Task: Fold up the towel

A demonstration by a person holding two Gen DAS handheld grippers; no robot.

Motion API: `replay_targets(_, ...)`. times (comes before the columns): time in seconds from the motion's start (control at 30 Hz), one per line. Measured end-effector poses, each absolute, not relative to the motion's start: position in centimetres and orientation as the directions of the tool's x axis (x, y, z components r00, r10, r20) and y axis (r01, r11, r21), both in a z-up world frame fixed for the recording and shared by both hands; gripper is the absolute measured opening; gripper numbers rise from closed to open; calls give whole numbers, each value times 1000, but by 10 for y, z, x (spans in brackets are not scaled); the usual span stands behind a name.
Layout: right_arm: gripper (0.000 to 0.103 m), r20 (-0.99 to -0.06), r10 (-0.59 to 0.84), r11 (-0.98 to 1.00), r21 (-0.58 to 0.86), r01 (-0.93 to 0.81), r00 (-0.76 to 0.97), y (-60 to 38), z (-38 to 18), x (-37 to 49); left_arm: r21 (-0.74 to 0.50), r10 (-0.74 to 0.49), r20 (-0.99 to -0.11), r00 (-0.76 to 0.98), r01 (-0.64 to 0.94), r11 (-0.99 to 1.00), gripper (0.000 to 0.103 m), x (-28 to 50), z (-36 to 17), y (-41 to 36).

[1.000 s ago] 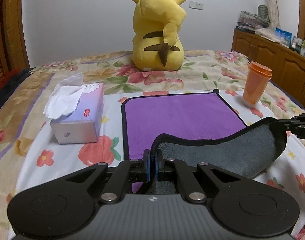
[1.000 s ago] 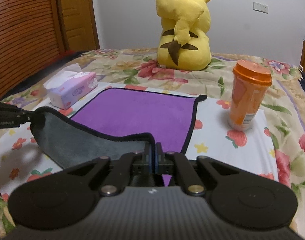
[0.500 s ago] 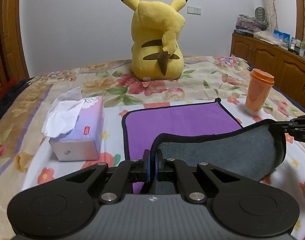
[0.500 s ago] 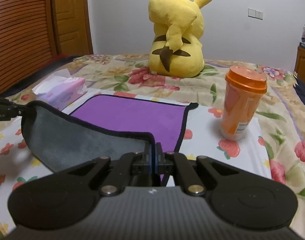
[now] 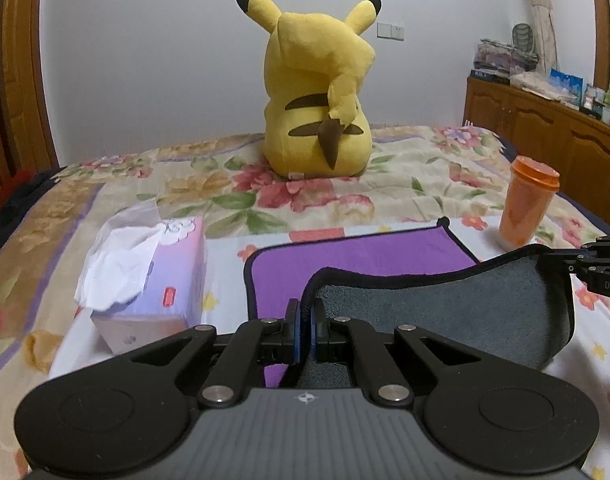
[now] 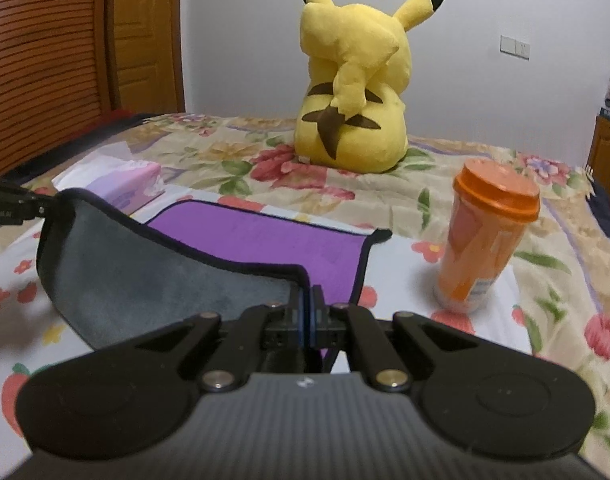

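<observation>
Gripping one towel [image 5: 445,304]: two tools [image 5: 304,334] [image 6: 308,322], seemingly corner each.

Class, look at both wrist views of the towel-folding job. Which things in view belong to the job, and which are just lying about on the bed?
Part of the job:
towel, near edge lifted
left gripper, shut on one corner
right gripper, shut on the other corner

Just lying about:
tissue box
orange cup
yellow plush

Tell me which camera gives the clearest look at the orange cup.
The right wrist view: the orange cup stands close and large, upright on the bed right of the towel, lid and label visible. The left wrist view shows it small, near the right edge.
</observation>
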State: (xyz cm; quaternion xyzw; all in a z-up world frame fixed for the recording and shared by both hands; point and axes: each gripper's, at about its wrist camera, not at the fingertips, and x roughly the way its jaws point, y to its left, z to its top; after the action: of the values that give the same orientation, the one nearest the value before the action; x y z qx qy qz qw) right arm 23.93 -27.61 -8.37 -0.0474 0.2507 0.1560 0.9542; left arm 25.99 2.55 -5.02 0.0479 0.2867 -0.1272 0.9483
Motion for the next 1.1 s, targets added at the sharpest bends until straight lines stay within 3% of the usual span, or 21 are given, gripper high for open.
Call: replay_targets(1.1, 3, -449, 203, 953, -112, -280, 870, -265, -80, 329, 51, -153, -519, 841, 209, 977, 8, 355, -48, 15)
